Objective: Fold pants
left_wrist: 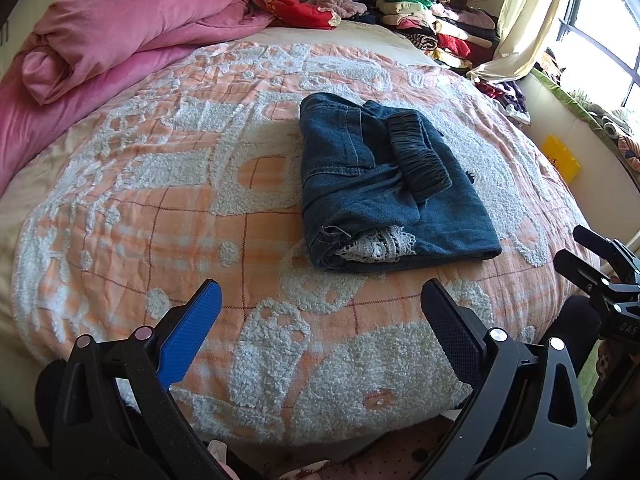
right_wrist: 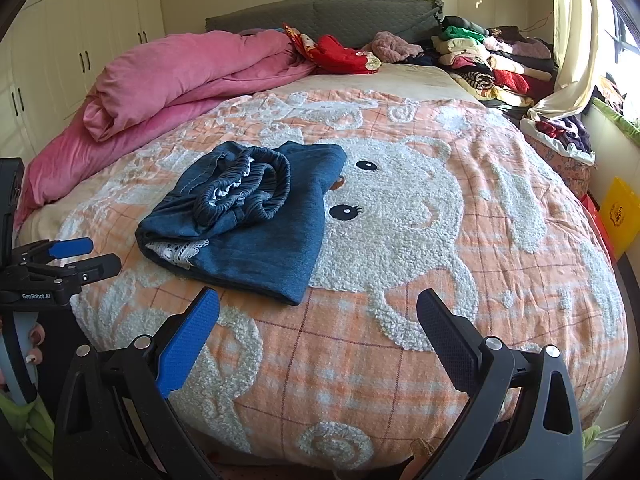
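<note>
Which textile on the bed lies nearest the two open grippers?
The folded denim pants, alone mid-bed on the orange blanket; the pink duvet and clothes stack sit far back by the headboard.

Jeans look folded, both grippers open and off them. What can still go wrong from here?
1. The elastic waistband sits bunched and loose on top of the folded jeans, so the bundle may spring open if nudged.
2. White lace trim pokes out at the near edge; a fingertip could snag it on a regrasp.
3. The fluffy bedspread is soft and uneven, so pressing down may skew the fold.
</note>
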Action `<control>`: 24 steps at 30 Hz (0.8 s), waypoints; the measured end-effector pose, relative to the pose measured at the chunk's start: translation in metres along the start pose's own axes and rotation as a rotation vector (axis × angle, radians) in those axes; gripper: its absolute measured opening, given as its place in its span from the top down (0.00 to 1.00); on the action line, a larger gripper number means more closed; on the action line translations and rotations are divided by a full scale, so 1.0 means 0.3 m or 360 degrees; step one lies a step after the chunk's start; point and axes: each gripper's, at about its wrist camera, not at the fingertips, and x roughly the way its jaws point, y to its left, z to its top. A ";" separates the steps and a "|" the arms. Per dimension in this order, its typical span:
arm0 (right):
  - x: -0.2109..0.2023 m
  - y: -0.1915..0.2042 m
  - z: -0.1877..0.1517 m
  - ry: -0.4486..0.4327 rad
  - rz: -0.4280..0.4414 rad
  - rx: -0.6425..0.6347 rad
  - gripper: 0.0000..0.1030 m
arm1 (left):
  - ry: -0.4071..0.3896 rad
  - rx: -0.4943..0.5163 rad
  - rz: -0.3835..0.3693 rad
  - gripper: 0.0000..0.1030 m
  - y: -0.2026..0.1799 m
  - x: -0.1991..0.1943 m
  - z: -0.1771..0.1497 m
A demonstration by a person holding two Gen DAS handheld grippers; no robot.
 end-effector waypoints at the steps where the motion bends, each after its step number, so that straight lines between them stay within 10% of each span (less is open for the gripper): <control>1: -0.001 -0.003 0.000 0.0000 -0.0003 0.0000 0.04 | 0.0005 0.0001 0.0005 0.09 0.005 0.001 -0.002; 12: 0.003 -0.027 0.010 -0.0006 -0.0092 0.0046 0.04 | 0.0067 -0.0055 0.0040 0.09 0.065 0.034 -0.004; 24: 0.081 -0.471 0.109 -0.0019 -0.0461 0.0362 0.04 | 0.0061 -0.0584 0.0541 0.09 0.678 0.152 0.214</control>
